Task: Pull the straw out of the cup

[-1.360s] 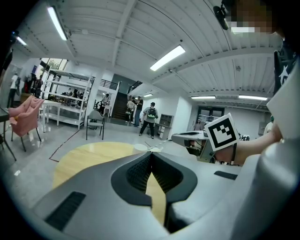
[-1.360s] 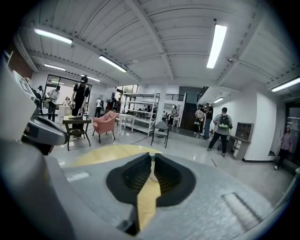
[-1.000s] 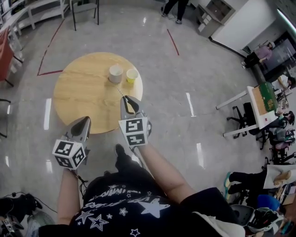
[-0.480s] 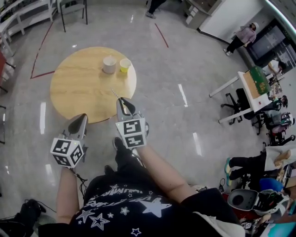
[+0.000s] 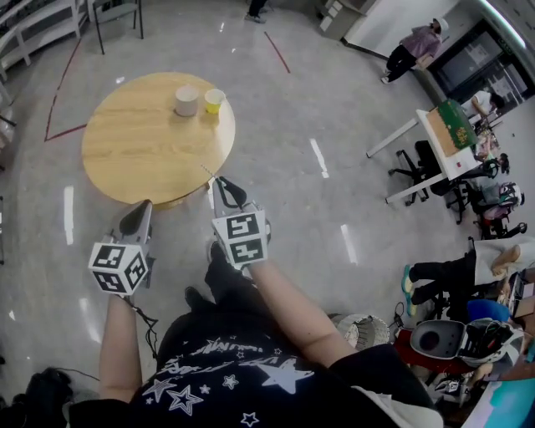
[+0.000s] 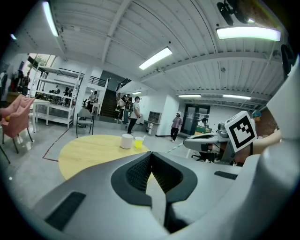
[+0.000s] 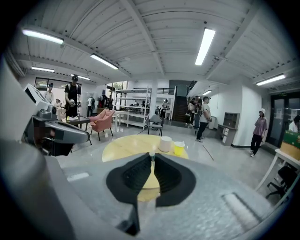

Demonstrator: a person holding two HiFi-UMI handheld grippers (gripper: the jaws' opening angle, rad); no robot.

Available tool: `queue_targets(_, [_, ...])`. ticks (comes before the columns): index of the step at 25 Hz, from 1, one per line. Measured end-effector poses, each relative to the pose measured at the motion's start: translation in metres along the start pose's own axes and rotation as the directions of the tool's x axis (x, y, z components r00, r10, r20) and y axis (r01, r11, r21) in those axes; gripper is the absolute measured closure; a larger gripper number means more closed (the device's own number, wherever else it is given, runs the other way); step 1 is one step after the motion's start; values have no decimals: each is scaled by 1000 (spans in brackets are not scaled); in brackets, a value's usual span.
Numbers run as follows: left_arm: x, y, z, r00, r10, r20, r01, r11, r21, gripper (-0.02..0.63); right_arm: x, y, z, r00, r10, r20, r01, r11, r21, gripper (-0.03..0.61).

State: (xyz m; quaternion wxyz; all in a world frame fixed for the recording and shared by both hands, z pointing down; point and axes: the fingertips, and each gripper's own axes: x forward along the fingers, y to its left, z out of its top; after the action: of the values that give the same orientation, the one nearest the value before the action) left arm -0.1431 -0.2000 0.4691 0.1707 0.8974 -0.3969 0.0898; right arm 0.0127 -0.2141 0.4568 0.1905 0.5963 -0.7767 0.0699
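A round wooden table (image 5: pixel 142 163) carries a white cup (image 5: pixel 186 101) and a yellow cup (image 5: pixel 214 100) side by side at its far edge. My right gripper (image 5: pixel 216 180) hangs just off the table's near edge, shut on a thin pale straw (image 5: pixel 206 171) that pokes out past its tips. In the right gripper view the straw's end (image 7: pixel 151 154) shows between the closed jaws, with both cups (image 7: pixel 165 144) far ahead. My left gripper (image 5: pixel 141 206) is beside it over the floor, jaws together and holding nothing. The left gripper view shows both cups (image 6: pixel 126 141) in the distance.
Grey polished floor surrounds the table, with red tape lines (image 5: pixel 278 52) on it. A desk (image 5: pixel 443 138) and office chairs (image 5: pixel 422 167) stand at the right. A chair (image 5: pixel 113 17) and shelving are beyond the table. A person (image 5: pixel 410 50) stands at the far right.
Both grippers have drawn back from the table together with the person; the right one has kept the straw. The table and cups now lie farther away, and the cups have not moved.
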Motion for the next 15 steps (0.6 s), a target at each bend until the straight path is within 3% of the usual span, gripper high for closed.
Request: queue_targets(15, [0,-87,-5,1000,24,0,-24,1000,-7,607,-66,-36,-32,997,74,-20,-73,997,18,558])
